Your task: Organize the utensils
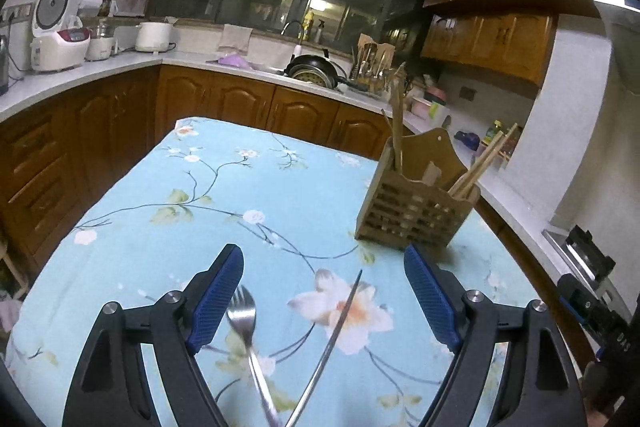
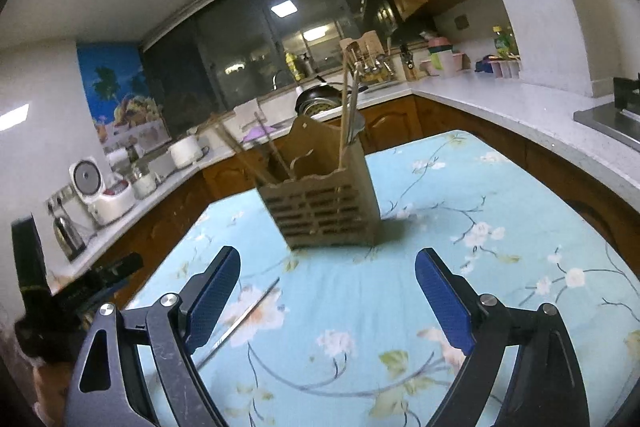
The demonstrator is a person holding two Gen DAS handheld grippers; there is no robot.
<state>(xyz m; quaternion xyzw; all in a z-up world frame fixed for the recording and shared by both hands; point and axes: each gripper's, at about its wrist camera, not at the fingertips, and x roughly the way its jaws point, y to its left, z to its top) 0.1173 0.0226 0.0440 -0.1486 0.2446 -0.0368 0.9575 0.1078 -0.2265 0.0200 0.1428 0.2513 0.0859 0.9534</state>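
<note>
A wooden slatted utensil holder [image 1: 416,207] stands on the blue floral tablecloth [image 1: 208,211], with chopsticks [image 1: 480,163] and a wooden utensil [image 1: 398,123] in it. A metal fork [image 1: 246,331] and a thin metal chopstick [image 1: 332,343] lie on the cloth, between and below my left gripper's [image 1: 324,287] open fingers. My right gripper [image 2: 328,287] is open and empty, facing the holder [image 2: 324,203] from close by. The metal chopstick [image 2: 244,319] lies by its left finger.
Wooden kitchen cabinets and white counters wrap around the table. Rice cookers [image 1: 60,35] stand on the left counter, a pan [image 1: 312,69] in the sink and a utensil rack [image 1: 374,67] at the back. A stove edge [image 2: 608,119] is at the right.
</note>
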